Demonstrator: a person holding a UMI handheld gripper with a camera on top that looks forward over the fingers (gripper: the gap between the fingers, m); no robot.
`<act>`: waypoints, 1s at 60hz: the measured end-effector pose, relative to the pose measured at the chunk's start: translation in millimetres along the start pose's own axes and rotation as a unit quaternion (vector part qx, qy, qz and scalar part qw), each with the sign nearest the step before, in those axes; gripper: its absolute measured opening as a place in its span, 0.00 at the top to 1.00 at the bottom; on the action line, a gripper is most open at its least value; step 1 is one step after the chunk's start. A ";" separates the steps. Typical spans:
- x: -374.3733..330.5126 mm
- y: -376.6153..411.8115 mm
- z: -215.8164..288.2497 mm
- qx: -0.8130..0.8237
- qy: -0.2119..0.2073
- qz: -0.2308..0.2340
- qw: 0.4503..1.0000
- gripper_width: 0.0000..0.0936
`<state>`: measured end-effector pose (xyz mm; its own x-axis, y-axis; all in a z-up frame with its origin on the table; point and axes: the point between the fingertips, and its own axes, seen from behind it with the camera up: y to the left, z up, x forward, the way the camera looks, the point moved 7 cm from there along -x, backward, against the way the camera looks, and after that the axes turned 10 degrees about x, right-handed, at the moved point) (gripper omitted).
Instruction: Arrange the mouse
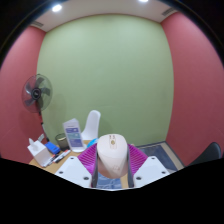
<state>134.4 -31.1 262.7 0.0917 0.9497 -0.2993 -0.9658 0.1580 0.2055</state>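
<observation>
A cream-white computer mouse (111,155) sits between my gripper's (111,160) two fingers, its wheel facing up and its nose pointing away. Both magenta pads (90,157) press against its sides, so the fingers are shut on it. The mouse is held well above the desk (150,152); a bluish surface shows just under it between the fingers.
A white chair (92,124) and a blue-and-white box (73,133) stand beyond the fingers to the left. A black fan (37,92) stands by the left red wall. White items (40,150) lie on the desk at left. A green wall (105,70) is ahead.
</observation>
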 end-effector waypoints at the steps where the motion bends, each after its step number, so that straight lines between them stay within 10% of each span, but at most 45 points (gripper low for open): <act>1: 1.4 10.9 -6.7 -0.001 0.004 0.008 1.000 0.58; 25: 66.5 72.8 -232.1 -0.013 0.197 0.013 0.980 0.45; 35: 42.4 76.8 -207.5 -0.043 0.181 -0.006 0.982 0.07; 60: -154.7 111.3 -100.4 -0.047 0.131 -0.030 0.990 0.10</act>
<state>-11.6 -187.6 238.2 0.0948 0.8354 -0.5414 -0.9800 0.1738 0.0965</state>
